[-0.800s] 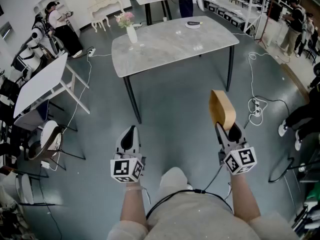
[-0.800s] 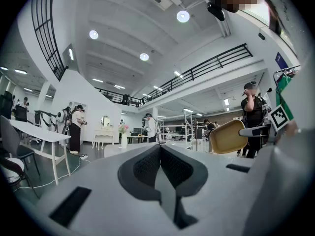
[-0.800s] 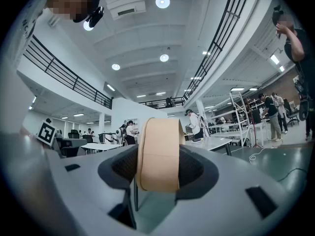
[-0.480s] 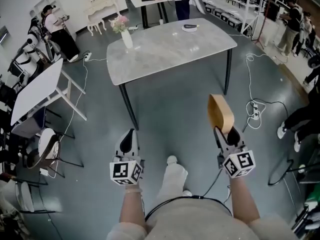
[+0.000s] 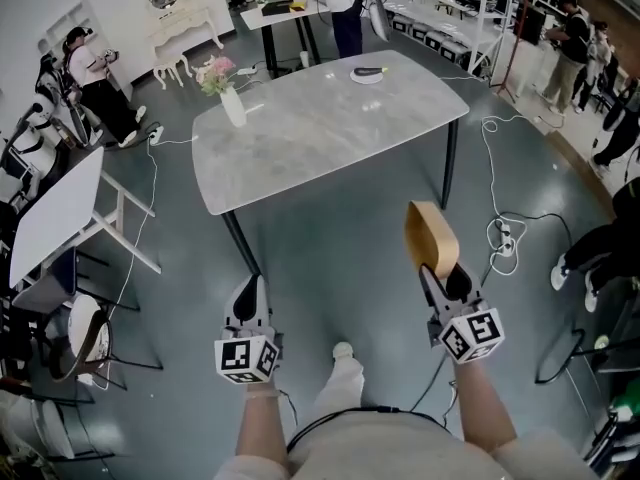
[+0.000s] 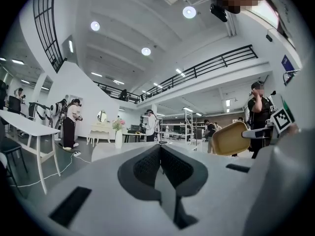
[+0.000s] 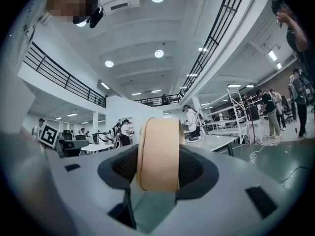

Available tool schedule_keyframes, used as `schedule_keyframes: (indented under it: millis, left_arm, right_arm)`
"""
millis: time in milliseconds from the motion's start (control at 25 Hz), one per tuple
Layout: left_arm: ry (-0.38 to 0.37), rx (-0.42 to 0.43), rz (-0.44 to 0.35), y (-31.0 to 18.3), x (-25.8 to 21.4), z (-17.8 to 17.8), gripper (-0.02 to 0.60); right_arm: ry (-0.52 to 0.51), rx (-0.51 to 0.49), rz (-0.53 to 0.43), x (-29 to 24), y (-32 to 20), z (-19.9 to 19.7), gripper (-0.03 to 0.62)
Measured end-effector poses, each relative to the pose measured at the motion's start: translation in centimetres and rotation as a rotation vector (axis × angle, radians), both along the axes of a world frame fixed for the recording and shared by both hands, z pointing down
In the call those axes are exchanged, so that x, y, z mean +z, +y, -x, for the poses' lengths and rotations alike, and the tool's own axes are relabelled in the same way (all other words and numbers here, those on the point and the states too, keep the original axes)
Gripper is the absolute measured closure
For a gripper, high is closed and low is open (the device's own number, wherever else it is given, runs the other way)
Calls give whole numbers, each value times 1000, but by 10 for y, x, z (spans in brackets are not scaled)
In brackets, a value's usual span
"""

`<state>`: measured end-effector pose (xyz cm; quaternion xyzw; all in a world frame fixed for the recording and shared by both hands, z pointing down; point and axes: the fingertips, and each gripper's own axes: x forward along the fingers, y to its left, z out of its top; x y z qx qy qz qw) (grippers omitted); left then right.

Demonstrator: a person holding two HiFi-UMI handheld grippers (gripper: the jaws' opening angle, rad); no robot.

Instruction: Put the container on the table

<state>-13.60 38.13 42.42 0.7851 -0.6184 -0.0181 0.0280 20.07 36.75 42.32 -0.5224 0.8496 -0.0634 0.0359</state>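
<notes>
My right gripper [image 5: 442, 271] is shut on a tan, shallow container [image 5: 432, 238], held on edge above the grey floor. In the right gripper view the container [image 7: 159, 154] fills the gap between the jaws. From the left gripper view the same container [image 6: 231, 138] shows at the right. My left gripper [image 5: 250, 296] is shut with nothing in it; its pads [image 6: 147, 165] meet. The grey marble-top table [image 5: 330, 123] stands ahead of both grippers, a short way off across the floor.
A white vase of pink flowers [image 5: 230, 103] stands at the table's left end and a small dish [image 5: 367, 72] at its far edge. A white folding table [image 5: 55, 213] and chairs are at the left. Cables and a power strip [image 5: 505, 238] lie on the floor at the right. People stand around.
The table has come closer and lower in the head view as the person walks toward it. Both grippers keep their pose, and the right one still holds the container.
</notes>
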Motion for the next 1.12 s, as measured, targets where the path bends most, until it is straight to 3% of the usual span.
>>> schedule_keyframes:
  millis: [760,1120]
  left_arm:
    - [-13,87,23,-183,4,19,578]
    - [-15,115,34,-222,16,22,578]
  right_arm:
    - [-38,38,38,5,-165,35,370]
    - [-60,44,54,17,-202,46,368]
